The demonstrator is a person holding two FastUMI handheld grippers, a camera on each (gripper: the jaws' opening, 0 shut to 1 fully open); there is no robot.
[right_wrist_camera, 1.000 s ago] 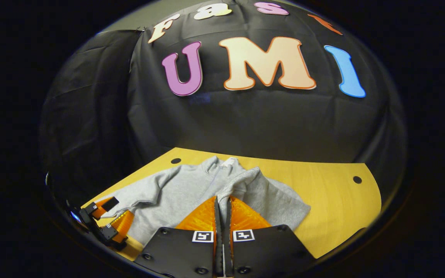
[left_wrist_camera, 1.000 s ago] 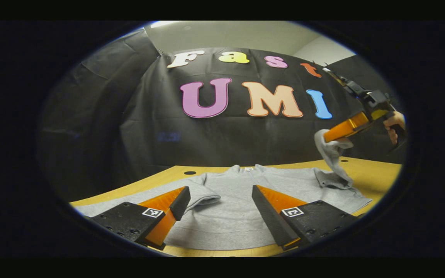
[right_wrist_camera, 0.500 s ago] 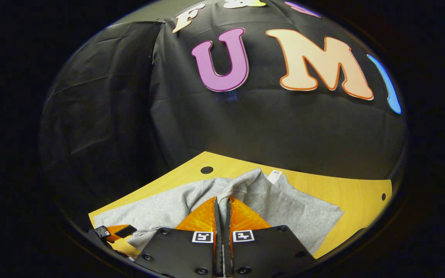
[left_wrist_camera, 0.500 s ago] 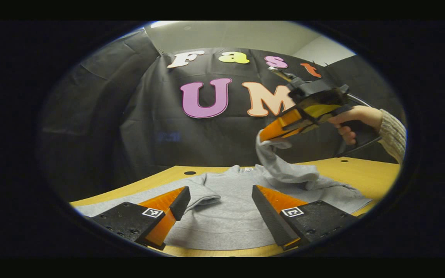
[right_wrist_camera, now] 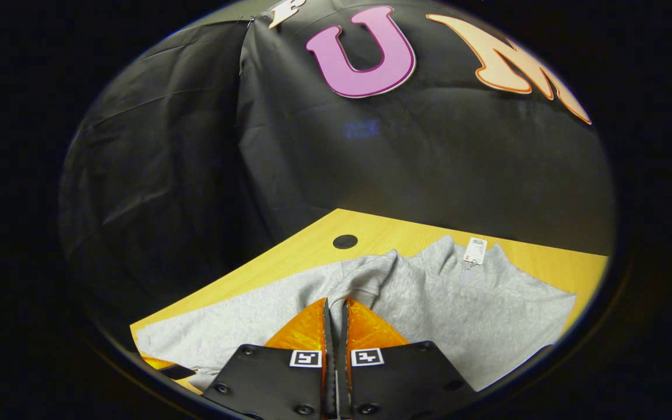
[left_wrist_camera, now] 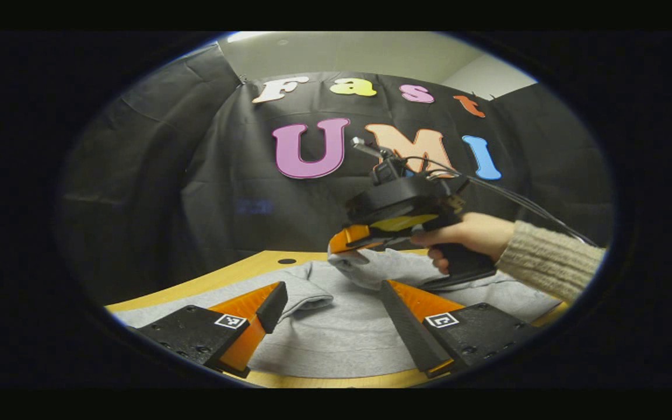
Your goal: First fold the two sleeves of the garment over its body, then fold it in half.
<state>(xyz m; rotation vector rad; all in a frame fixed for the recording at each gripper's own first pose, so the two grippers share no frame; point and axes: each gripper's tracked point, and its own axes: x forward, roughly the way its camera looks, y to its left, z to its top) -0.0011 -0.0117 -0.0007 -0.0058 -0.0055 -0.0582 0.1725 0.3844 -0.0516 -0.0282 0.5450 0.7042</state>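
The yellow wooden table [left_wrist_camera: 237,273] stands in front of the black cloth wall [left_wrist_camera: 155,175], and the grey garment [left_wrist_camera: 342,326] lies flat on it, with the neck toward the wall. On the left side I see my left gripper [left_wrist_camera: 330,303] low above the hem of the garment; its two fingers stand wide apart and hold nothing. The left sleeve [left_wrist_camera: 307,291] is folded in on the body, just beside the left finger. More to the right, in the left gripper view, my right gripper [left_wrist_camera: 345,242] hangs over the chest of the garment, held by a hand [left_wrist_camera: 470,236] in a knitted cuff. In the right gripper view its fingers are pressed together on the cuff of the right sleeve [right_wrist_camera: 365,283], which hangs across the body. A white label [right_wrist_camera: 475,251] shows at the collar.
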